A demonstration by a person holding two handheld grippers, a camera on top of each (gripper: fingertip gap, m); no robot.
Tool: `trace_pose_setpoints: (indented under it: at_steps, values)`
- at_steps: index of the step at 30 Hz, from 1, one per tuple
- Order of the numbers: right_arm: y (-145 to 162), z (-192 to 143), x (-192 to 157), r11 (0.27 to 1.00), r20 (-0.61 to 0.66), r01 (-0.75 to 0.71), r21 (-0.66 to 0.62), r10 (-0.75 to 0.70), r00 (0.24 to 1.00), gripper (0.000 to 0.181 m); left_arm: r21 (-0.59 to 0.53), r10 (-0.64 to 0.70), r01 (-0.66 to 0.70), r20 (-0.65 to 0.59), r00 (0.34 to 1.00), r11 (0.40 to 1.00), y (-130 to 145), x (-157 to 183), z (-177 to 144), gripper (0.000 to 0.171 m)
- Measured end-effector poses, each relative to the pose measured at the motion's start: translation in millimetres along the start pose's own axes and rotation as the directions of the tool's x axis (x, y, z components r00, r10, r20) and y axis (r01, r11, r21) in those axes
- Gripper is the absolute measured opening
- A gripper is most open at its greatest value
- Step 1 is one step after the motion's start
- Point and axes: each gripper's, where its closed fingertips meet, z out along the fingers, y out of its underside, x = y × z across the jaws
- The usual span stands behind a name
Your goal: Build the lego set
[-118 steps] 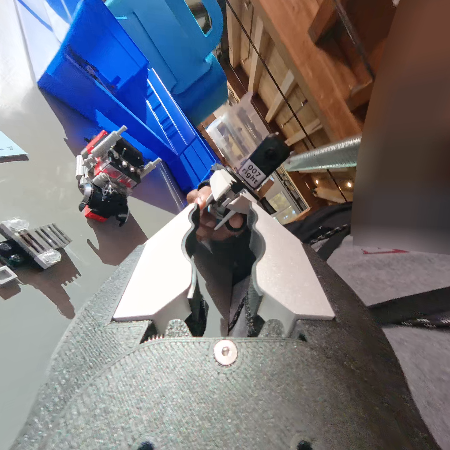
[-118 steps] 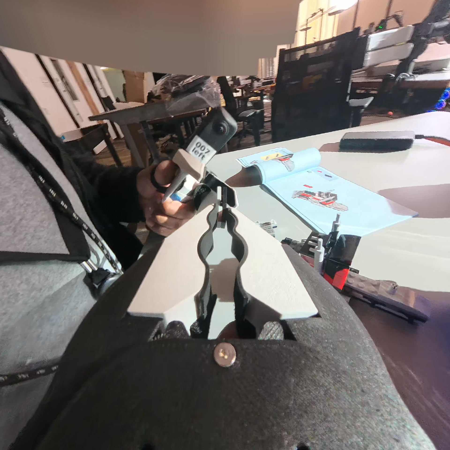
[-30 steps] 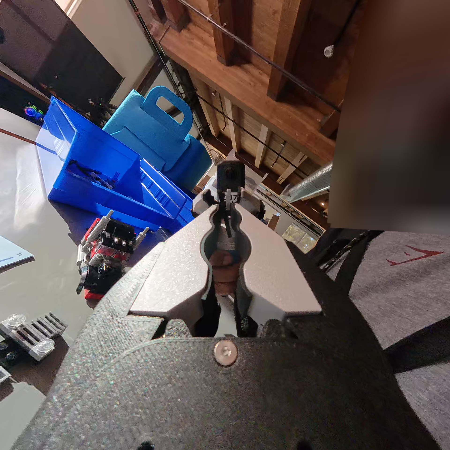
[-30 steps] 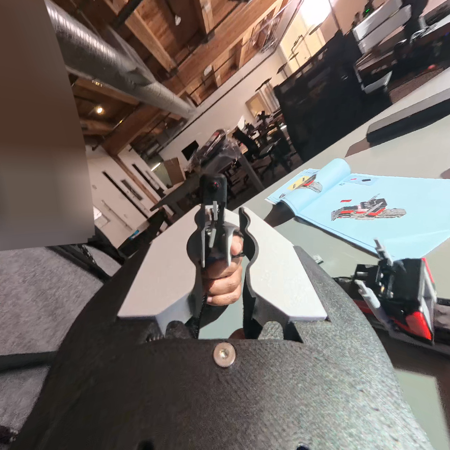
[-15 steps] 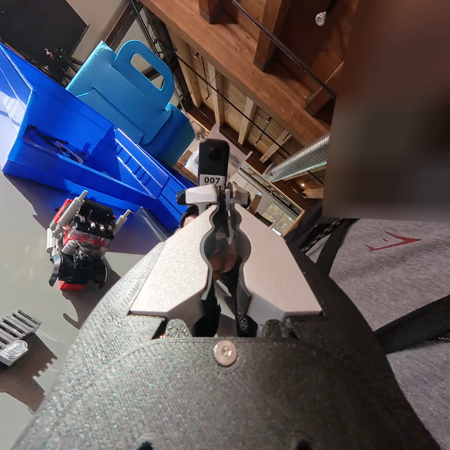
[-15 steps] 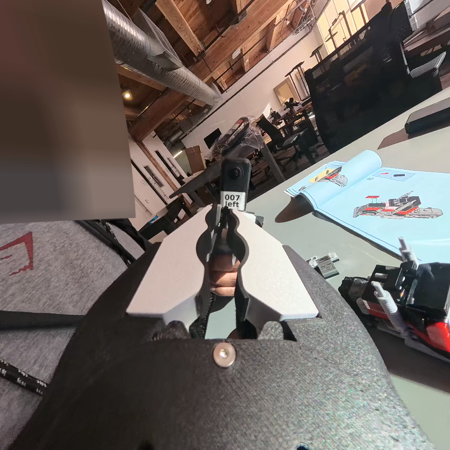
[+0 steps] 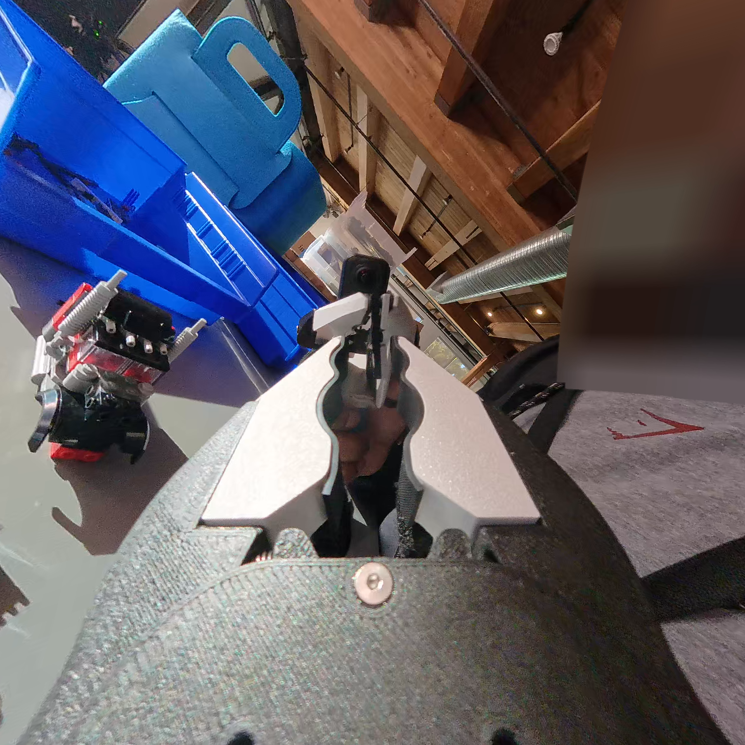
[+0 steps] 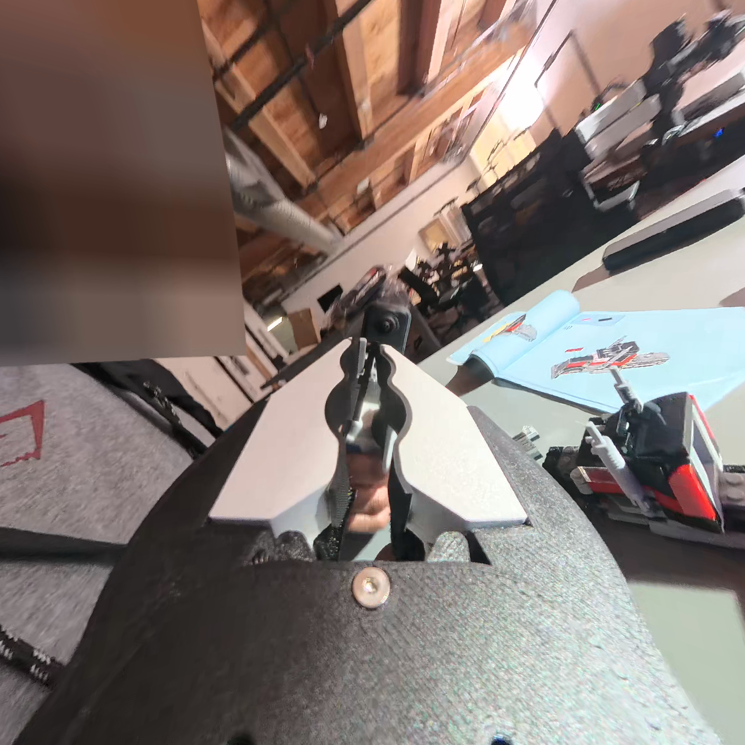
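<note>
- Right wrist view is motion-blurred; ceiling and far desks smear.
- Thin dark piece (image 7: 375, 342) between the facing gripper tips: too small to identify.
- Lego truck (image 8: 661, 471) cut off at the right edge.
- Blue bin (image 7: 80, 169) cropped at left.
- Holding hand (image 7: 363, 435) mostly hidden behind the fingers.

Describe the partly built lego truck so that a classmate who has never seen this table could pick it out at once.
Start at the grey table and find the big blue bin. Just in front of it stands the partly built lego truck. It alone is red and black, with ribbed grey exhaust pipes sticking up.
</note>
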Motion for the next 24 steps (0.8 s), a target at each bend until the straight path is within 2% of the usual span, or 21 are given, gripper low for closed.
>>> trace_pose_setpoints:
  at_steps: [3,5,6,12,17,24]
  values:
    - [1,-1,0,1.0,-0.009,-0.01,0.025,0.01,1.0,0.008,0.015,-0.009,0.009,-0.003,1.0,1.0,2,1,6,0.019]
    - [3,-2,0,1.0,-0.009,-0.018,0.023,0.018,1.0,0.008,0.01,0.003,-0.002,-0.013,1.0,1.0,4,4,9,0.007]
    - [3,-2,0,1.0,-0.006,-0.022,0.021,0.022,1.0,0.008,0.0,0.014,-0.014,-0.004,1.0,1.0,5,4,9,0.007]
    - [11,-8,1,0.997,0.002,-0.047,-0.054,0.047,0.999,0.008,-0.162,0.102,-0.088,0.079,0.992,0.983,16,-1,9,0.006]
    - [16,-14,1,0.992,0.021,-0.076,-0.102,0.078,0.997,0.007,-0.296,0.142,-0.1,0.126,0.982,0.95,24,-5,7,0.006]
    - [21,-19,0,0.986,0.043,-0.073,-0.148,0.081,0.996,0.008,-0.402,0.154,-0.09,0.129,0.98,0.911,32,-5,7,0.006]
